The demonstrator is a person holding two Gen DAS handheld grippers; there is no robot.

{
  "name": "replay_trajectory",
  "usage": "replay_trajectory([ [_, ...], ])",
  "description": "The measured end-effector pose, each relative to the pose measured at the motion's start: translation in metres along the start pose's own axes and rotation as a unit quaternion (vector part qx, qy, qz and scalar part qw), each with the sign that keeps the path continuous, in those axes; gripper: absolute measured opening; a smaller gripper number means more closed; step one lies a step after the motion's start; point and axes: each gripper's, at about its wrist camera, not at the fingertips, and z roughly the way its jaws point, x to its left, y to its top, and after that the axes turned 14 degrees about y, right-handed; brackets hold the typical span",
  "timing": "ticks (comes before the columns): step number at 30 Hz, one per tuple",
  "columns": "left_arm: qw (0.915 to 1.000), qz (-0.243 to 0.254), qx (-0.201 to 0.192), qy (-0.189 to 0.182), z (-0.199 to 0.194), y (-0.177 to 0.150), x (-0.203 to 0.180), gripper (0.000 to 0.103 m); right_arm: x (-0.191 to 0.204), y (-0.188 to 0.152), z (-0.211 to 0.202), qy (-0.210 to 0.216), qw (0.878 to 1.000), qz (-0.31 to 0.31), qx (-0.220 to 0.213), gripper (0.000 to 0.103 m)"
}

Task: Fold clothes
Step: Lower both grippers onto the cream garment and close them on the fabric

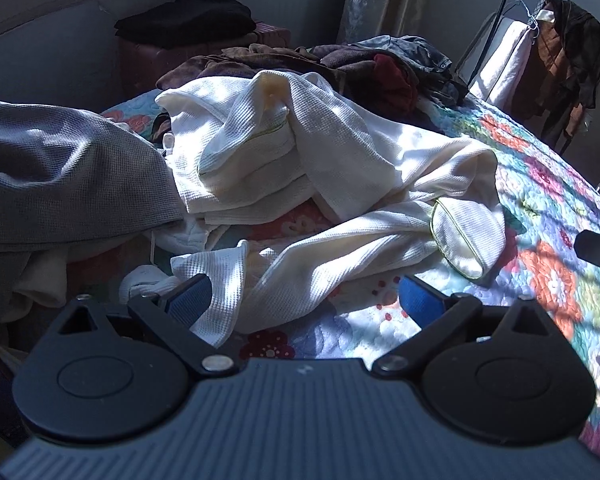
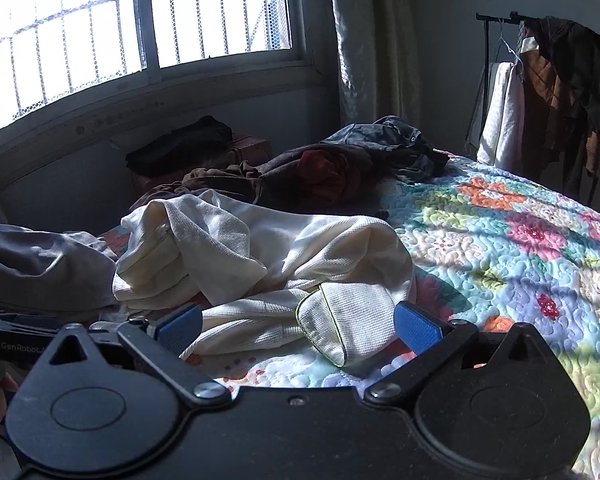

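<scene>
I hold both jaws spread, pinching nothing. The white waffle garment [image 2: 260, 264] lies crumpled on the floral quilt [image 2: 500, 248]. Its green-trimmed cuff [image 2: 340, 320] sits between my right gripper [image 2: 298, 326] pads; my left gripper [image 1: 304, 300] straddles a fold beside it.

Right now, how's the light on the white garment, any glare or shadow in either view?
Left wrist: white garment dappled with sun patches and shadow bands, no blur. Right wrist: window blown out, garment mostly shaded, quilt sunlit.
</scene>
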Motion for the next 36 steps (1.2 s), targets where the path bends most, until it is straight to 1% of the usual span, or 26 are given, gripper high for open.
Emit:
replay_trajectory([
  [2,1.0,0.006,0.004,-0.001,0.019,0.008,0.0,0.087,-0.01,0.0,0.018,0.007,1.0,0.006,0.001,0.103],
  [5,0.9995,0.023,-0.019,0.01,0.04,0.02,-0.004,0.087,-0.029,0.001,0.05,0.009,1.0,0.001,0.001,0.103],
  [7,0.9987,0.028,-0.036,0.023,0.053,0.03,-0.006,0.087,-0.04,0.0,0.068,-0.002,1.0,-0.008,0.007,0.103],
  [9,0.9975,0.031,-0.051,0.037,0.068,0.041,-0.006,0.087,-0.054,0.0,0.088,-0.009,1.0,0.002,0.021,0.103],
  [12,0.9955,0.053,-0.069,0.039,0.092,0.059,-0.01,0.087,-0.078,0.004,0.107,-0.003,0.999,0.019,0.026,0.103],
  [17,0.9906,0.111,-0.068,0.042,0.126,0.072,-0.025,0.088,-0.106,0.013,0.136,-0.004,0.999,0.025,0.021,0.103],
  [20,0.988,0.13,-0.073,0.043,0.138,0.074,-0.03,0.088,-0.116,0.016,0.153,-0.001,1.0,0.024,0.017,0.103],
  [23,0.9874,0.134,-0.077,0.035,0.147,0.078,-0.03,0.088,-0.126,0.017,0.171,-0.003,0.999,0.033,0.028,0.103],
  [26,0.9884,0.132,-0.071,0.026,0.156,0.081,-0.028,0.088,-0.136,0.016,0.184,-0.009,0.999,0.039,0.036,0.103],
  [28,0.9896,0.127,-0.065,0.023,0.163,0.084,-0.027,0.088,-0.143,0.015,0.191,-0.012,0.998,0.047,0.033,0.103],
  [30,0.9908,0.12,-0.059,0.018,0.169,0.087,-0.026,0.088,-0.155,0.015,0.204,-0.002,0.997,0.066,0.037,0.103],
  [33,0.9902,0.126,-0.059,0.016,0.172,0.09,-0.026,0.088,-0.167,0.015,0.223,0.006,0.995,0.093,0.042,0.103],
  [36,0.9916,0.113,-0.061,0.012,0.175,0.09,-0.024,0.088,-0.172,0.008,0.234,0.026,0.991,0.119,0.047,0.099],
])
